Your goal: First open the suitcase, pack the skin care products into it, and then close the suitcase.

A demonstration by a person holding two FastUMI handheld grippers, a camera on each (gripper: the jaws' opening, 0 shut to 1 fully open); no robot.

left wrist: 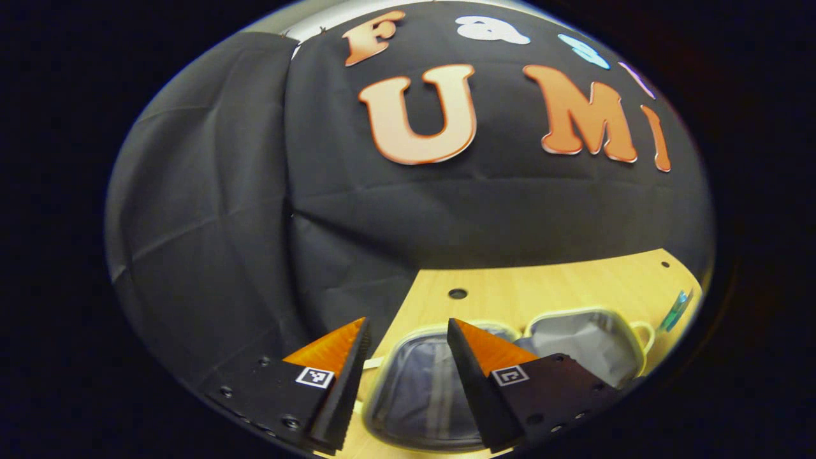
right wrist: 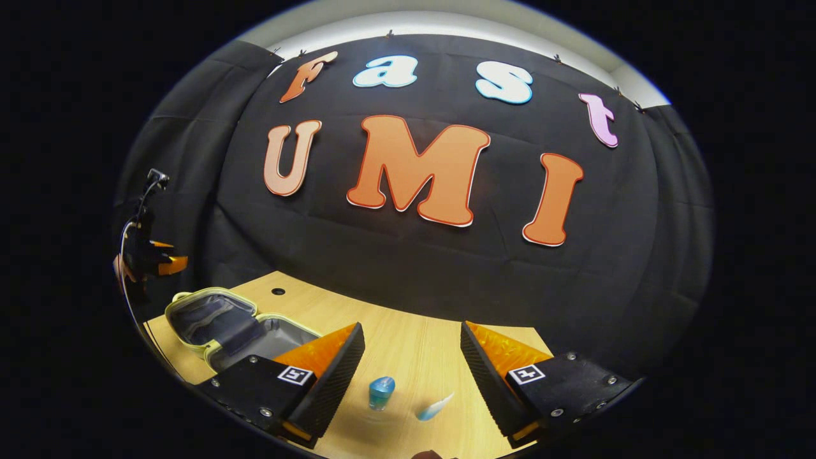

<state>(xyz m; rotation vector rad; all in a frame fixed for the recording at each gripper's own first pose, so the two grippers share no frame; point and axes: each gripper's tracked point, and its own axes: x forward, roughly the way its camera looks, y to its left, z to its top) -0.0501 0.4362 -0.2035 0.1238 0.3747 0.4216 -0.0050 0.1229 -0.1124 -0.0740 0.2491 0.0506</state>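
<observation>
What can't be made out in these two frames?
- Suitcase interior, left gripper view: near part hidden behind the left tongs.
- Suitcase near corner, right gripper view: covered by the right tongs.
- Blue bottle and the pale tube beside it: small, tube blurred; product type unreadable.
- Item at table edge, left gripper view: too small.

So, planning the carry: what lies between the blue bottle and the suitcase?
Bare wood table between bottle and open suitcase, in the right gripper view.
</observation>
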